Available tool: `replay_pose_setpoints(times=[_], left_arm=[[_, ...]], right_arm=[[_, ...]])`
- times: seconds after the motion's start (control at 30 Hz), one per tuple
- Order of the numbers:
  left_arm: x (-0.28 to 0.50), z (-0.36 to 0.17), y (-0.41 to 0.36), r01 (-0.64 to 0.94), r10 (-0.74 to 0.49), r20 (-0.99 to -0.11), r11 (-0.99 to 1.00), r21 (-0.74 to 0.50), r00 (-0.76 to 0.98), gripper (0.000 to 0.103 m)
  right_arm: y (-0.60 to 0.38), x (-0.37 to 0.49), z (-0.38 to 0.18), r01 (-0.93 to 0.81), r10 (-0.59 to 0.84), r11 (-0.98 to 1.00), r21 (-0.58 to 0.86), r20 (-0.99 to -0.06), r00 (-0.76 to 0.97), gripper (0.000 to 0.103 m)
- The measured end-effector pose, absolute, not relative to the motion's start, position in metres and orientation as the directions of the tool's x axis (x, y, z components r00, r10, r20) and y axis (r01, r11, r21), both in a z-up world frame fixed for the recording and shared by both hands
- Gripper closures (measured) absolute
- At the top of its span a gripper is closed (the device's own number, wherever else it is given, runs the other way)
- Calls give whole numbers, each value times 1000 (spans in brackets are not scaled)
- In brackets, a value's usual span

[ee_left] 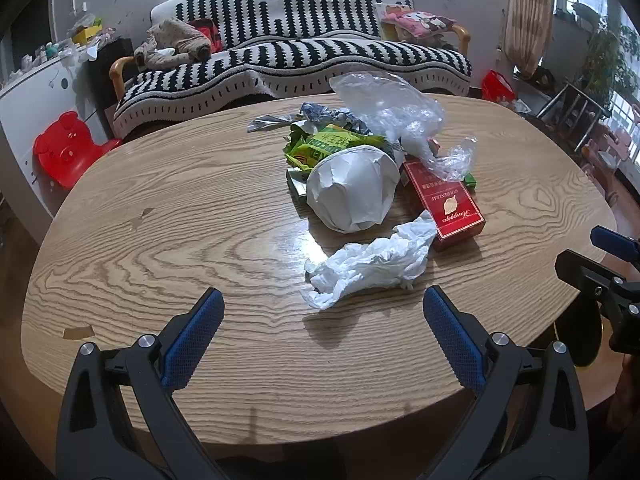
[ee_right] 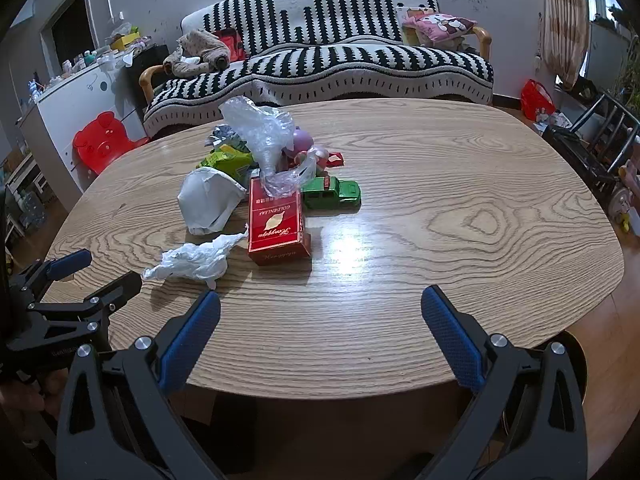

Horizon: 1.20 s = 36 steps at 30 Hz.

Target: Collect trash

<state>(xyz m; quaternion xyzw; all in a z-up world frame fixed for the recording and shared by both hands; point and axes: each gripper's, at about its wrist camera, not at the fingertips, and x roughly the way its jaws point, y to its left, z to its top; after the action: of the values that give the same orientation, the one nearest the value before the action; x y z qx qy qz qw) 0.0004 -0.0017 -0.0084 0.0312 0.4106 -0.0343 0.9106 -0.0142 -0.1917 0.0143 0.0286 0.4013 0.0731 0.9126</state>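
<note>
Left gripper (ee_left: pixel 323 304): jaws stood wide apart and held nothing; it hovered over the near edge of the table, with the tissue just beyond its fingertips.
Right gripper (ee_right: pixel 320 304): jaws likewise spread wide and empty, over the near edge, right of the trash pile.
Table (ee_right: pixel 460 216): oval, wood-grain top, glare at the centre.
Trash pile: heaped at mid-table, left of centre in the right wrist view.
Tissue (ee_left: pixel 372 264): crumpled, white, nearest item of the pile, touching the red carton's near corner.
Red carton (ee_left: pixel 444 200): lay flat, lettered "GOLDENLEAF", right of the paper cup.
Paper cup (ee_left: pixel 352 192): white, crushed, on its side.
Green wrapper (ee_left: pixel 324 146): behind the cup.
Clear plastic bag (ee_left: pixel 392 112): draped over the far side of the pile.
Green toy car (ee_right: pixel 332 194): right of the carton.
Sofa (ee_left: pixel 304 52): striped, beyond the table.
</note>
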Motion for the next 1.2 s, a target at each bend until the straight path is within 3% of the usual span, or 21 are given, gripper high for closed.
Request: replay_pose_setpoints(times=[0.8, 1.2], left_arm=[[0, -13, -7, 128, -44, -763, 991, 50, 645, 6], [32, -31, -37, 425, -115, -803, 886, 183, 585, 6]], right_arm=[[-194, -14, 13, -109, 158, 987, 115, -727, 668, 6], [-195, -3, 9, -107, 140, 990, 93, -744, 653, 6]])
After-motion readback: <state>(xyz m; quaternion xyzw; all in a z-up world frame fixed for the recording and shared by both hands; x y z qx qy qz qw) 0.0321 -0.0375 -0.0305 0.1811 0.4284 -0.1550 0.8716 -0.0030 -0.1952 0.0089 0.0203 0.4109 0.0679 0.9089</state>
